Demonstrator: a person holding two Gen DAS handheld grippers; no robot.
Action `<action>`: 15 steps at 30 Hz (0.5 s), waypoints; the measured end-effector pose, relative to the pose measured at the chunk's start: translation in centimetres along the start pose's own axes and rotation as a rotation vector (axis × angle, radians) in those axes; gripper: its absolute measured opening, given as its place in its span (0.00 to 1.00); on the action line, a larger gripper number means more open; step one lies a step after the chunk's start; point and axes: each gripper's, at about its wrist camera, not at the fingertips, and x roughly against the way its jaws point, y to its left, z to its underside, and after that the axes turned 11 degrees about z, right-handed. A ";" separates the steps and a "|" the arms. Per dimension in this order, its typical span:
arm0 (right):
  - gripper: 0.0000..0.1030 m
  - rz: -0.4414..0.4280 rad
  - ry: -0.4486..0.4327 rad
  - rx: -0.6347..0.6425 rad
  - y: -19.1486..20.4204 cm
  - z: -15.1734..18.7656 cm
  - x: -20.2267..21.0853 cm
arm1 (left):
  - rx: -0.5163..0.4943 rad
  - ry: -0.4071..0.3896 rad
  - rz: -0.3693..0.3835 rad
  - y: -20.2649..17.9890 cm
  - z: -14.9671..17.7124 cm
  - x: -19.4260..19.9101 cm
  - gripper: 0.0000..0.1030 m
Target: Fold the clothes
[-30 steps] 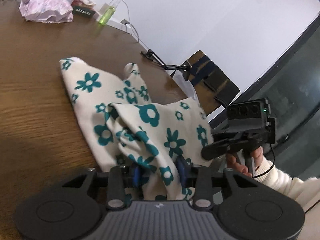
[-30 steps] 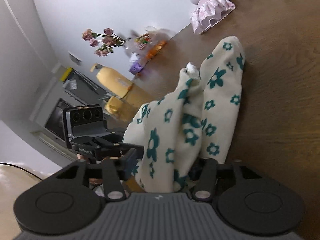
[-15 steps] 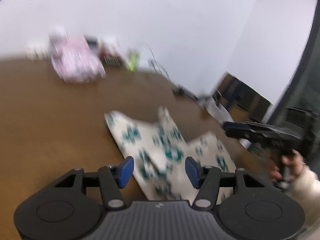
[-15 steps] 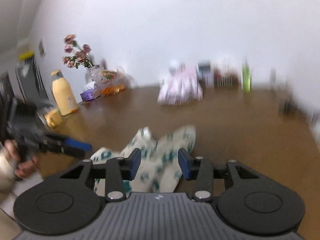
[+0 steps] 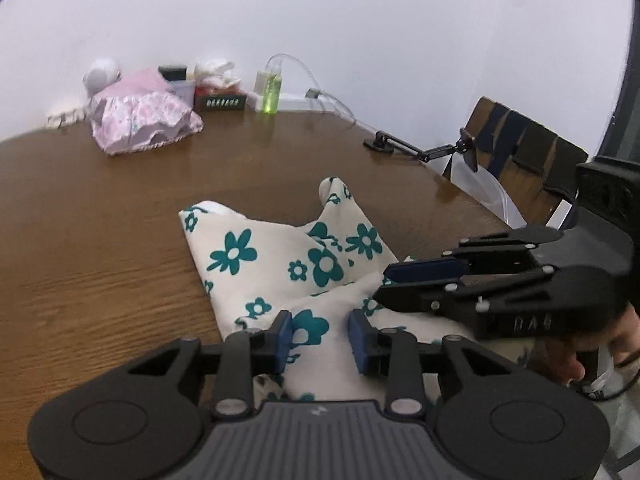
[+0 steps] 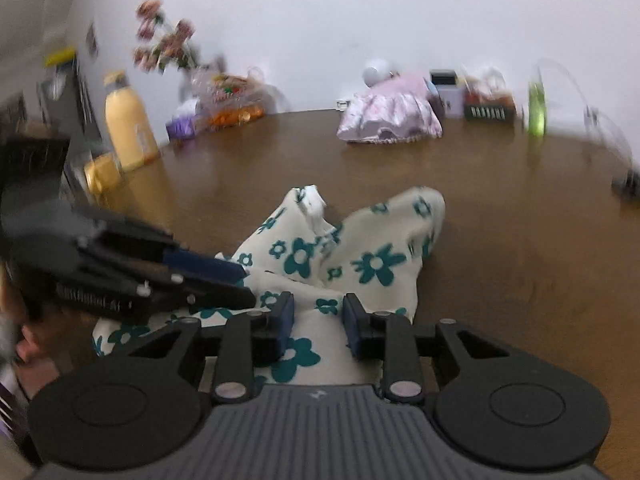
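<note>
While floral garment [image 5: 280, 264] lies crumpled mid-worktop [image 5: 100, 240], left gripper [image 5: 320, 338] and right gripper [image 6: 318, 322] hover over near hem, fingers apart, empty. Pinch hem corners, carry toward 12 o'clock, align edges.

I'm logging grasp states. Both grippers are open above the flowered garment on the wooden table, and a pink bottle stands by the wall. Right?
Not quite: the bottle is green, as the left wrist view shows. Both the left gripper and right gripper are open above the flowered garment on the wooden table.

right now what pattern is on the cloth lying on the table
Cream with teal flowers, each with a pale centre. The floral garment shows best in the left wrist view.
</note>
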 end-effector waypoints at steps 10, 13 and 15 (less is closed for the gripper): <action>0.45 0.020 0.022 -0.009 -0.8 0.1 0.1 | 0.079 0.020 0.096 3.4 -0.7 0.3 0.30; 0.46 0.021 0.017 -0.058 -1.0 0.5 -0.2 | 0.043 0.005 0.079 3.0 -0.4 0.3 0.30; 0.46 0.046 -0.001 0.008 -0.1 0.0 0.7 | -0.041 0.021 0.037 1.8 -0.8 0.4 0.33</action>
